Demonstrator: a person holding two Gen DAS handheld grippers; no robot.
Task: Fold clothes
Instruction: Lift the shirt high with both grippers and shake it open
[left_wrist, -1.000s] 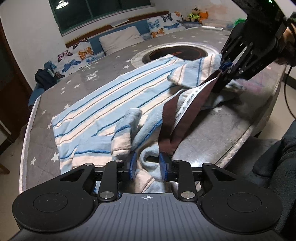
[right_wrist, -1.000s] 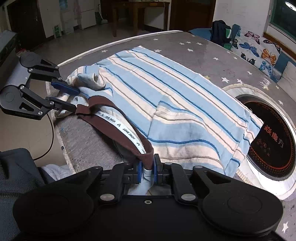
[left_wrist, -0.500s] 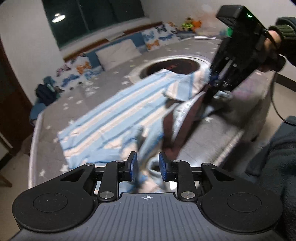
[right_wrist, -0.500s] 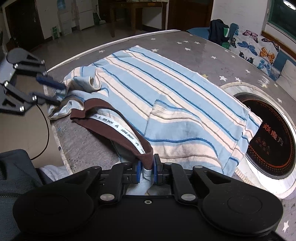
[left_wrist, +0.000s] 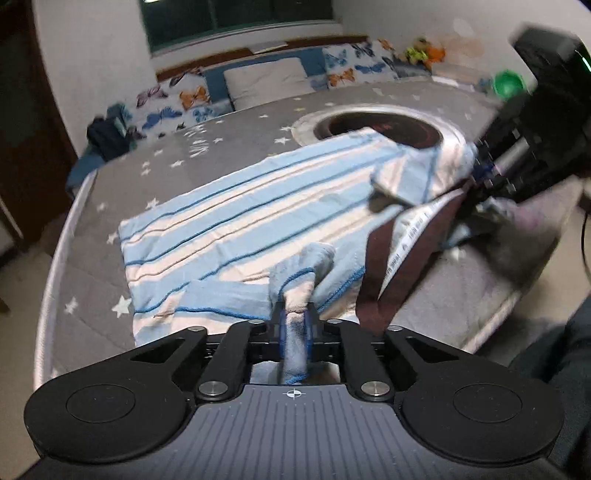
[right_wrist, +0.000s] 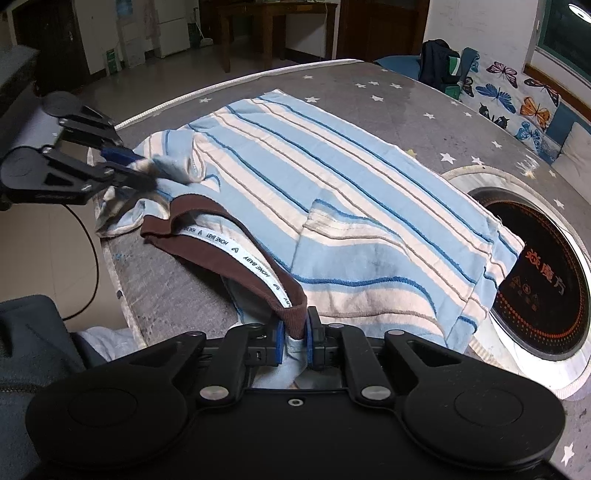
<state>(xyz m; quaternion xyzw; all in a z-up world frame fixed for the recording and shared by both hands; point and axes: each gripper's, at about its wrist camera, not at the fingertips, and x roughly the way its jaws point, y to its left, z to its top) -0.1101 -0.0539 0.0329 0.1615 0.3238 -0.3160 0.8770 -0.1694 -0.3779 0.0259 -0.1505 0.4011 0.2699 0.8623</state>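
While it lies spread over the grey star-printed surface (right_wrist: 399, 107), the striped garment (right_wrist: 332, 206) reaches from the near edge to a round recessed cooktop (right_wrist: 543, 280), whose rim its far corner overlaps. We see pale blue and cream bands with thin dark blue lines, and a brown waistband (right_wrist: 229, 240) with a white printed tape running along the near edge.

Our right claw (right_wrist: 294, 341) is clenched on that waistband, the brown rib and some pale cloth pinched between its blue pads (right_wrist: 277, 343). Our left claw (left_wrist: 294, 330) is clenched on a bunched fold of the striped cloth, which rises in a small ridge just beyond the fingers; in the right wrist view the same claw (right_wrist: 129, 168) grips the crumpled corner at the surface's edge. The waistband hangs slack between the two grips.

In the left wrist view, which is blurred, the right claw (left_wrist: 484, 173) shows at the upper right, holding the other end.

Beyond the surface, butterfly-print cushions (left_wrist: 177, 99) line the wall under a dark window (left_wrist: 236, 18), and a dark bag (right_wrist: 439, 66) sits beside them.
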